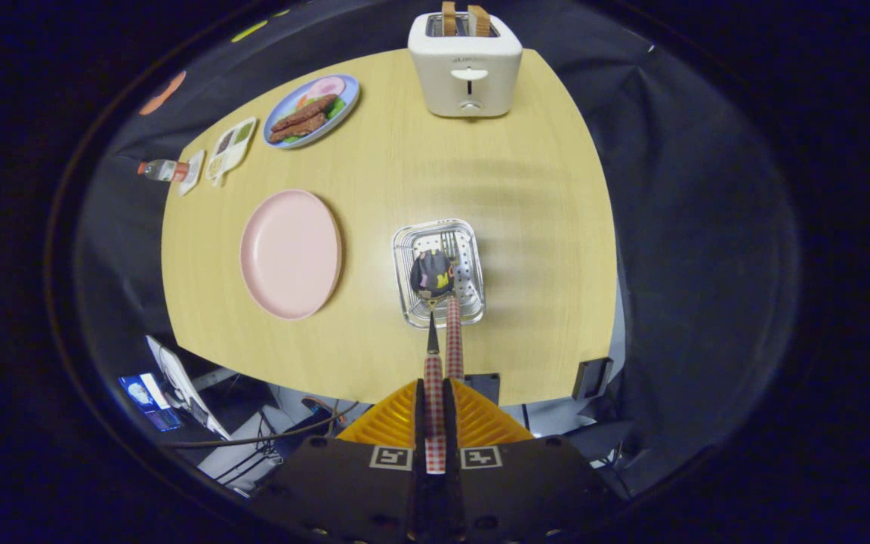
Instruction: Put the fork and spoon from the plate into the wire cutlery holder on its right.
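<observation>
Spoon with checked handle clamped between the two fingers, bowl hanging down over the wire cutlery holder, just right of picture centre. Handle running straight up from the narrow gap between the fingers to the holder's near rim. Gripper low in the middle of the frame, fingers drawn close together and pressing on the handle from both sides. Second checked handle, the fork, leaning at the holder's near right edge beside the spoon's neck; tines showing inside the basket, near its far side. Hard to say whether the spoon bowl sits inside the basket already or hangs just above it, since looked at from straight overhead.

Pink plate left of the holder, bare, well apart from it. Wooden table under both. White toaster at the top of the frame, two slices of bread standing in its slots. Blue plate of food at upper left, a divided white tray beside it, and a small bottle lying at the table's left edge.
</observation>
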